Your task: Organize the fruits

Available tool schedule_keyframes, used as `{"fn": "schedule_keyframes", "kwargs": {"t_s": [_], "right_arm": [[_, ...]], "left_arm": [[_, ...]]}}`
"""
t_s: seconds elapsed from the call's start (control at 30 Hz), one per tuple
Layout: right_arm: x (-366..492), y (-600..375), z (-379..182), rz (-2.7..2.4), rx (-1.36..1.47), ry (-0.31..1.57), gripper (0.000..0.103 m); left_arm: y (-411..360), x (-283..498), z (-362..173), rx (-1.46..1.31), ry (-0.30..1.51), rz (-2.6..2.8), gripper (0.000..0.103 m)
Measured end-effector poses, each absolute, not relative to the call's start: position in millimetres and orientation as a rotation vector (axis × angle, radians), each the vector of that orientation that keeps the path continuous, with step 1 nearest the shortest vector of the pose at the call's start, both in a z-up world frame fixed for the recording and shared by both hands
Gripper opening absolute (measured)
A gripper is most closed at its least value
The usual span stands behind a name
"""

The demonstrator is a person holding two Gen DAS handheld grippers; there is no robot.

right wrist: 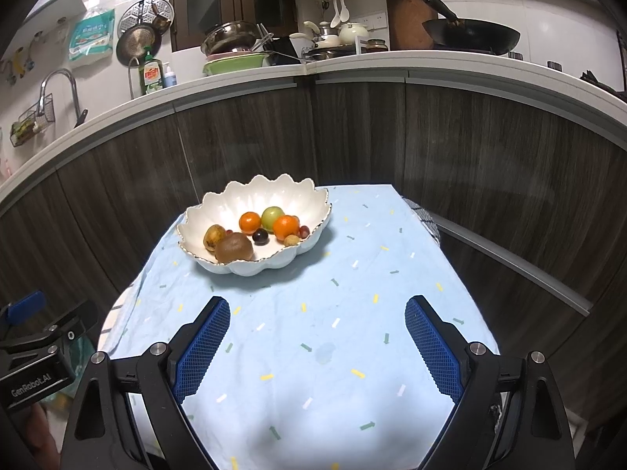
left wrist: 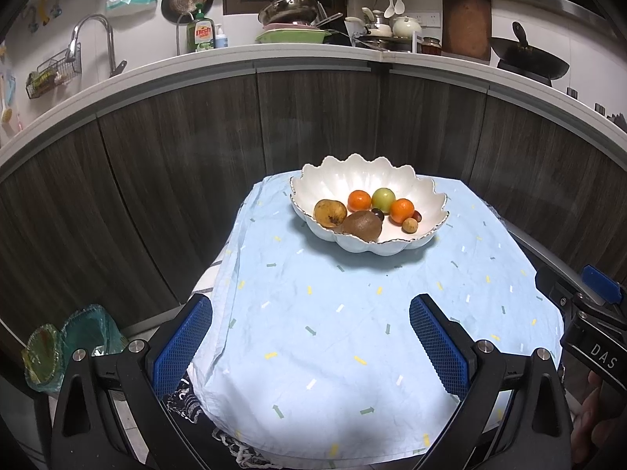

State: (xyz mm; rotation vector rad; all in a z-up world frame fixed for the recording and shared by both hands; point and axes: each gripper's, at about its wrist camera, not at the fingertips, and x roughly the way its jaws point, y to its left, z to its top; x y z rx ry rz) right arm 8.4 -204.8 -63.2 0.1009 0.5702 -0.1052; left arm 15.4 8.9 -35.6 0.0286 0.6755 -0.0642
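Evidently no fruit remains on the cloth; all of it is gathered in the white scalloped ceramic bowl with a gilt rim (left wrist: 427,192), which is seen ahead of both pairs of jaws, well apart from them, on the pale blue cloth printed with small arrows (left wrist: 333,337). The left gripper (left wrist: 311,346) is held with its blue ribbed pads spread wide and nothing between them; the right gripper (right wrist: 317,346) is likewise spread wide and empty. From the left jaws the bowl lies ahead and slightly right; from the right jaws, ahead and to the left.

Inside the bowl a brown fuzzy kiwi (left wrist: 363,225) is seen nearest the jaws, touching a yellow speckled pear-like fruit (left wrist: 330,212); two orange tangerines (left wrist: 359,200) flank a round green fruit (left wrist: 383,199); a dark grape (right wrist: 260,236) and a small tan round fruit (left wrist: 410,225) lie among them.

The task is judged to be at or near its end. If any rearranging is intended, the kiwi is best approached from above, past the rim, with the pads set astride its short axis; the closing should be gentle, as soft fruit bruises and round fruit rolls; the fluted rim should be cleared so the bowl is not tipped or dragged on the loose cloth.
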Motion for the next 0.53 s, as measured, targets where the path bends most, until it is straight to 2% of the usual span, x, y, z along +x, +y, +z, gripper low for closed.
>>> {"fn": "schedule_keyframes", "kwargs": {"t_s": [0.53], "right_arm": [[9.2, -205.9, -65.6, -0.101, 0.114, 0.588, 0.092]], "left_arm": [[7.5, 16.8, -38.3, 0.031, 0.685, -0.068, 0.103]]}}
